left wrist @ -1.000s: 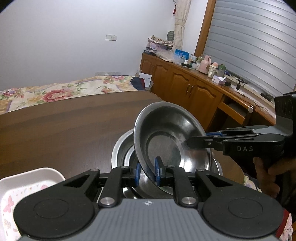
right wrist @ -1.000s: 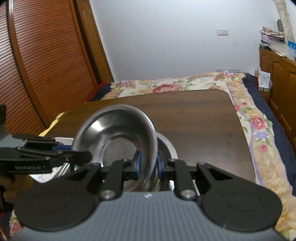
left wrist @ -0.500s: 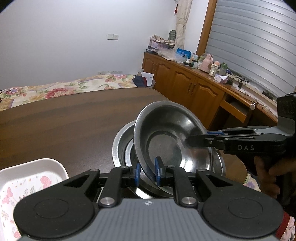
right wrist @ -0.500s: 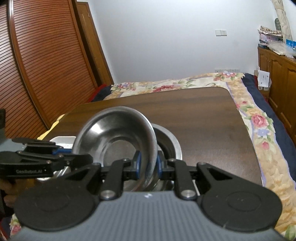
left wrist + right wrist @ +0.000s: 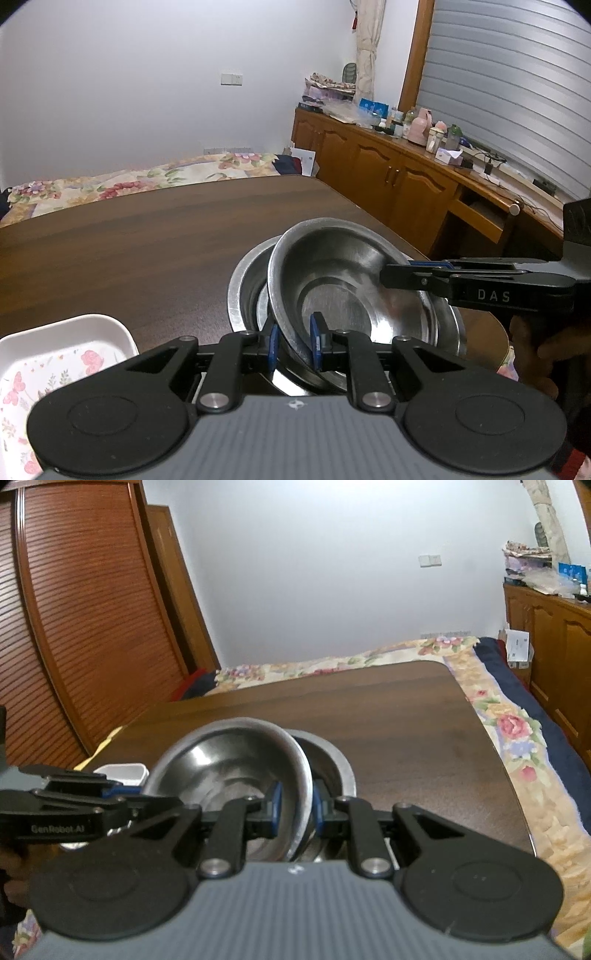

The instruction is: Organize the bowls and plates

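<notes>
1. The left gripper (image 5: 294, 345), low centre in the left wrist view, pinches the near rim of a steel bowl (image 5: 347, 291) between its blue pads.
2. The right gripper (image 5: 297, 805) clamps the same bowl's rim on the opposite side; it enters that view from the right edge. Two grips likely keep the tilted bowl steady.
3. The bowl is empty and leans into a second steel bowl (image 5: 245, 280) resting on the wooden table (image 5: 129, 236), probably to nest them.
4. At lower left sits a white floral dish (image 5: 55, 354), empty as far as is visible.
5. A cabinet (image 5: 388, 173) fills the upper right.
</notes>
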The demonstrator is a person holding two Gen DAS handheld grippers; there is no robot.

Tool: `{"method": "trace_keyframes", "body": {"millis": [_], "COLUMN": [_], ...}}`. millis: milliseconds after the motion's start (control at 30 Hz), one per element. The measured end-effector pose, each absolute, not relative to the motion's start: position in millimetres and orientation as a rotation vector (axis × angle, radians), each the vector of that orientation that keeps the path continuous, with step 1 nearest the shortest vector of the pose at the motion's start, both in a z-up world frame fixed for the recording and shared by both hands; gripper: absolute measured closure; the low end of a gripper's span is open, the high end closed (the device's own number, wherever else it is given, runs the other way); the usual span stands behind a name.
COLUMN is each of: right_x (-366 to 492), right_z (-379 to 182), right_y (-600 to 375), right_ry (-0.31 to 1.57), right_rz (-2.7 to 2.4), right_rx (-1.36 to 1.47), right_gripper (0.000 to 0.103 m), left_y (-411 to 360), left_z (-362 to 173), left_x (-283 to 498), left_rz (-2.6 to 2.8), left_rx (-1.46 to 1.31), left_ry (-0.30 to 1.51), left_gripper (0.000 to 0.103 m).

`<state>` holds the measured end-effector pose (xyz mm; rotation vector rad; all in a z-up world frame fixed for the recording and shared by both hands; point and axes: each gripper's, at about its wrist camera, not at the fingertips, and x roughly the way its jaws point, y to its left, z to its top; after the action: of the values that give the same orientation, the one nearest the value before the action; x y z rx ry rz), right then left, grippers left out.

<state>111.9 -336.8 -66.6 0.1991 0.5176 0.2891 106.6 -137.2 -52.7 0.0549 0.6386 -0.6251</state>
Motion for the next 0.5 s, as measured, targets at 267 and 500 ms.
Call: {"method": "trace_keyframes", "body": {"millis": [267,500], "right_x": [103.6,98.6], "right_z": [-74.1,-78.3], "right_y": [-326.9,-323.6], "right_ry": [0.426,0.353], "right_rz": [0.243,0.205], "right_rx": [0.166,0.157], "right_gripper": [0.083,0.082], "left_y": [-133.7,-137.8], "left_z": [-61.5,-67.3], "left_x": [97.0,89.7], "left_rz": [-0.585,-0.547], "left_rx": [0.010,0.010], "left_ry": [0.570,0.518], "left_gripper": [0.085,0.085]}}
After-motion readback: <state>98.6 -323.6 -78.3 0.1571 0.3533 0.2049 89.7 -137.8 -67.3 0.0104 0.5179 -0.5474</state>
